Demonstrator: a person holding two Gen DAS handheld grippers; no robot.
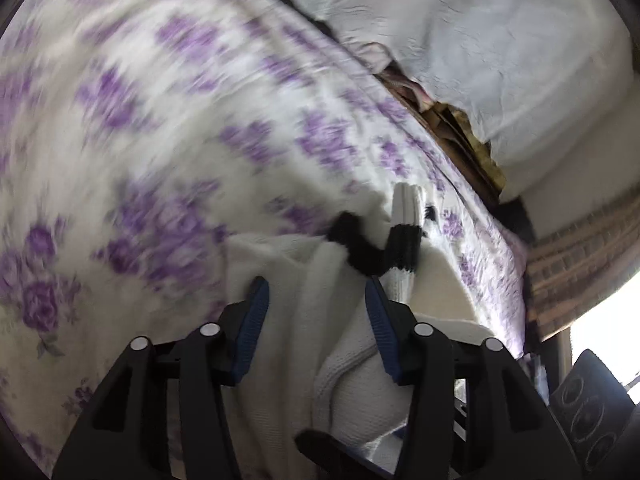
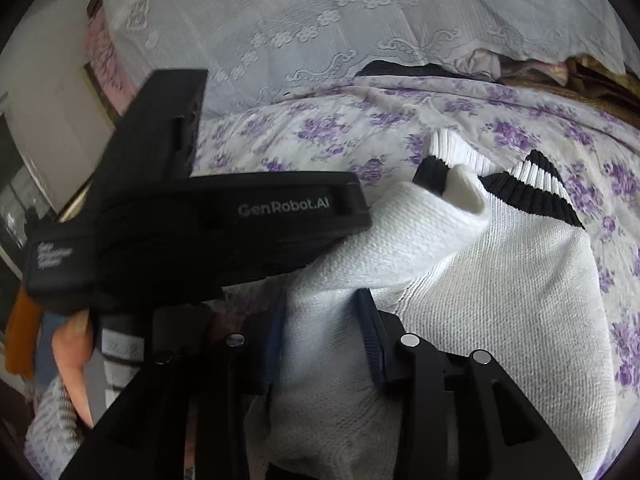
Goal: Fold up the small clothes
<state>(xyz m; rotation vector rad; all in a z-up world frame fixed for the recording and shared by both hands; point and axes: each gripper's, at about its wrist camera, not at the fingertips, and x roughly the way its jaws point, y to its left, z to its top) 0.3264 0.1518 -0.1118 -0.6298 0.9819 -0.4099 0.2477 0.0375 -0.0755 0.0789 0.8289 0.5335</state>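
Note:
A white knit sweater with black-and-white ribbed cuffs lies on a purple-flowered bedsheet. My right gripper is low over its near part. A bunched fold fills the gap between the blue pads, which stand apart, open. In the left wrist view the sweater runs under my left gripper, whose jaws are also apart, open, with cloth lying between them and a striped cuff just beyond. The left gripper's black body crosses the right wrist view, its tip against a sleeve.
A white lace cover drapes over piled bedding behind the sheet. A black speaker and a brick wall stand past the bed's right edge. A person's hand holds the left gripper.

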